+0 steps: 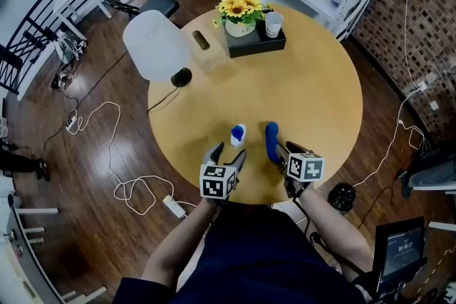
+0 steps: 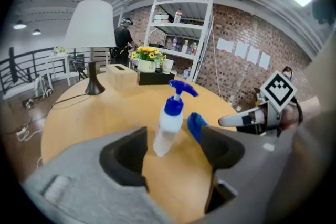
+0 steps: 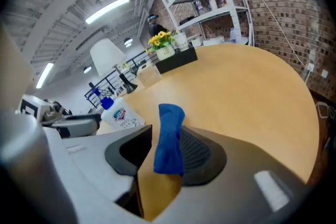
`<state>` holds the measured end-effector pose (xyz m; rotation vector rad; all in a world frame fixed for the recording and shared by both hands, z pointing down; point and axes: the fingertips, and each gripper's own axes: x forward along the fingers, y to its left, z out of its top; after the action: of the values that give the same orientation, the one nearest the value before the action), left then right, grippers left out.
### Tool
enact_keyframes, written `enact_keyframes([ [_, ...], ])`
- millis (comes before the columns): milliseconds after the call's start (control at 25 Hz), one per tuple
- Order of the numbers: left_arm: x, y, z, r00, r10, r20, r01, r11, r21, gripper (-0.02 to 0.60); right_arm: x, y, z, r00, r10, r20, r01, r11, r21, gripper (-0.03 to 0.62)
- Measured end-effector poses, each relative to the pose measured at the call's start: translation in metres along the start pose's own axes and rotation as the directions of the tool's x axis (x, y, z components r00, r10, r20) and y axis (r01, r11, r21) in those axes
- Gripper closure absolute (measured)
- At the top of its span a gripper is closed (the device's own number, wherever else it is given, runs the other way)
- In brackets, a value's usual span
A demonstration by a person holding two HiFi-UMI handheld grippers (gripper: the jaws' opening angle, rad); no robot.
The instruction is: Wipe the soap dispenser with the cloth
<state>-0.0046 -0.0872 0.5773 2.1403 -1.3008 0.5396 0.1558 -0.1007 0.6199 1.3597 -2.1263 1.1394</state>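
Head view: the round wooden bench carries a white lamp at 10 o'clock and a pot of sunflowers at 12 o'clock. Near the 6 o'clock rim, the soap dispenser stands just at 12 o'clock of the left tool. The blue cloth rises from the right tool. The marker cubes hide both jaw roots, and the person's torso cuts off the bench edge. Left gripper view: the left tool stands wide, pads clear of the soap dispenser, which stands on the bench between and beyond them, its label hard to make out. The cloth peeks out at 3 o'clock of it, partly behind a jaw. Right gripper view: the right tool stands parted. The cloth hangs between the jaws against the 3 o'clock pad, clear of the other, its lower end hidden. The soap dispenser shows at 10 o'clock, base cut off.
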Motion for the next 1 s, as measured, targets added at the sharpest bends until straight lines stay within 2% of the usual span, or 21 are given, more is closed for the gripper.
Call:
enact_keyframes([
  [120,-0.05,-0.011,-0.031,1.0,0.019,0.015,-0.017,0.996,-0.089,0.277,-0.039,0.0,-0.008,0.992,0.067,0.11,-0.077,0.993,0.09,0.512],
  [200,-0.083,-0.02,-0.056,0.999,0.047,0.002,-0.046,0.989,-0.14,0.338,-0.059,0.004,-0.023,0.984,0.118,0.132,-0.136,0.981,0.135,0.559],
  [280,-0.109,-0.028,-0.075,0.998,0.067,-0.012,-0.068,0.979,-0.19,0.387,-0.075,0.008,-0.045,0.978,0.166,0.126,-0.184,0.971,0.155,0.576],
  [360,-0.129,-0.038,-0.084,0.998,0.06,-0.004,-0.06,0.975,-0.215,0.427,-0.093,0.014,-0.069,0.973,0.194,0.122,-0.212,0.963,0.164,0.577],
  [560,-0.153,-0.064,-0.089,0.998,-0.042,0.056,0.051,0.983,-0.176,0.465,-0.139,0.041,-0.112,0.963,0.209,0.172,-0.243,0.947,0.212,0.581],
  [720,-0.181,-0.078,-0.106,0.984,-0.127,0.123,0.142,0.982,-0.125,0.473,-0.167,0.083,-0.143,0.953,0.204,0.224,-0.249,0.948,0.197,0.583],
  [880,-0.23,-0.086,-0.152,0.973,-0.173,0.151,0.18,0.983,-0.031,0.486,-0.197,0.135,-0.175,0.934,0.22,0.279,-0.272,0.949,0.161,0.584],
  [1000,-0.266,-0.087,-0.202,0.973,-0.188,0.132,0.194,0.981,-0.031,0.486,-0.219,0.169,-0.211,0.935,0.222,0.275,-0.265,0.955,0.13,0.585],
])
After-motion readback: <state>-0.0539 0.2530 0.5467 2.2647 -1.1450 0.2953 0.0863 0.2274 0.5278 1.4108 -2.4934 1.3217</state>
